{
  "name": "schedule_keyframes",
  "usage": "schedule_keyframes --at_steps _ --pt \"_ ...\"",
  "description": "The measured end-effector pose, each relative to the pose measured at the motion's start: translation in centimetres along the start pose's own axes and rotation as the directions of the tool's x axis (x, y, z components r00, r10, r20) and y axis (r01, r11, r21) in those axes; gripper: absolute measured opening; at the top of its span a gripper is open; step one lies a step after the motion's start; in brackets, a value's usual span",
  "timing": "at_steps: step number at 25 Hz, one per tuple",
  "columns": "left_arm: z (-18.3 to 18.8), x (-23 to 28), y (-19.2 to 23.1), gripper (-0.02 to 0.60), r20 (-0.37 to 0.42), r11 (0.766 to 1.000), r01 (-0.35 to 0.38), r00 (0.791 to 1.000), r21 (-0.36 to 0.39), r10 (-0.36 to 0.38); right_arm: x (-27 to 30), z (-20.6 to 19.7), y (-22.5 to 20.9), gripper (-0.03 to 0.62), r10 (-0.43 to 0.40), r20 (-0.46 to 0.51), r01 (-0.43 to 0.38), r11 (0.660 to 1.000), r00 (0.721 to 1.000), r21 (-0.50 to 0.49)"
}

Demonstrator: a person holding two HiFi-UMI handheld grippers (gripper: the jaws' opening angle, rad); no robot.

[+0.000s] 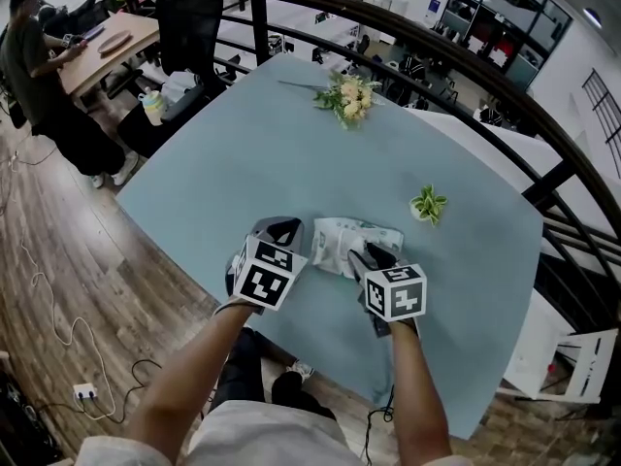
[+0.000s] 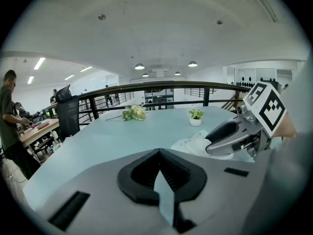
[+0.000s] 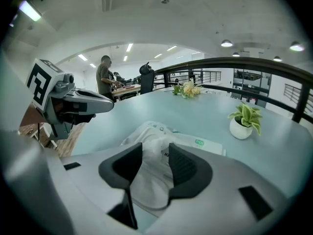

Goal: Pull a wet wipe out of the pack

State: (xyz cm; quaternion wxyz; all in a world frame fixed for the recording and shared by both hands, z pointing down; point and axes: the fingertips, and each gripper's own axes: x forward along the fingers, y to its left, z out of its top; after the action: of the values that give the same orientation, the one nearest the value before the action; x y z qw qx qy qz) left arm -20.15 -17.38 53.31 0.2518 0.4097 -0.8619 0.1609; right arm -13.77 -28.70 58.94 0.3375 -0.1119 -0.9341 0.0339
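Note:
The wet wipe pack (image 1: 340, 241) lies flat on the light blue table (image 1: 243, 173), white with green print. My right gripper (image 1: 374, 255) is tilted down onto its top. In the right gripper view a puff of white wipe (image 3: 151, 168) rises from the pack (image 3: 200, 143) between the two dark pads (image 3: 188, 168), which stand apart around it. My left gripper (image 1: 281, 229) hovers just left of the pack (image 2: 193, 143) over bare table. Its fingertips meet with nothing between them (image 2: 159, 168).
A small potted plant (image 1: 428, 205) stands beyond the pack to the right. A bunch of pale flowers (image 1: 346, 97) lies at the far side. The table's near edge (image 1: 320, 357) is close below my hands. A dark railing (image 1: 466, 56) curves behind; a person (image 1: 39, 66) stands far left.

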Motion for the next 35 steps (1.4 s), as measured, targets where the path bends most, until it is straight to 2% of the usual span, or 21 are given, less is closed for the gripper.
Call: schedule_keyframes --at_steps 8,13,25,35 --pt "-1.2 0.1 -0.1 -0.006 -0.026 1.000 0.001 1.000 -0.009 -0.001 0.1 -0.3 0.0 0.152 -0.002 -0.007 0.002 1.000 1.000 -0.010" --pt "-1.0 0.1 0.1 -0.006 -0.024 1.000 0.001 1.000 -0.010 -0.001 0.1 -0.2 -0.3 0.103 -0.010 -0.008 0.010 1.000 1.000 -0.008" --pt "-0.8 0.4 -0.3 -0.006 -0.028 1.000 0.007 1.000 -0.006 -0.007 0.0 -0.3 -0.7 0.041 -0.026 -0.010 0.026 1.000 1.000 -0.014" --pt "-0.4 0.3 -0.4 -0.006 -0.021 1.000 0.004 1.000 0.007 -0.004 -0.3 0.3 -0.7 0.026 -0.022 -0.001 0.022 1.000 1.000 -0.016"
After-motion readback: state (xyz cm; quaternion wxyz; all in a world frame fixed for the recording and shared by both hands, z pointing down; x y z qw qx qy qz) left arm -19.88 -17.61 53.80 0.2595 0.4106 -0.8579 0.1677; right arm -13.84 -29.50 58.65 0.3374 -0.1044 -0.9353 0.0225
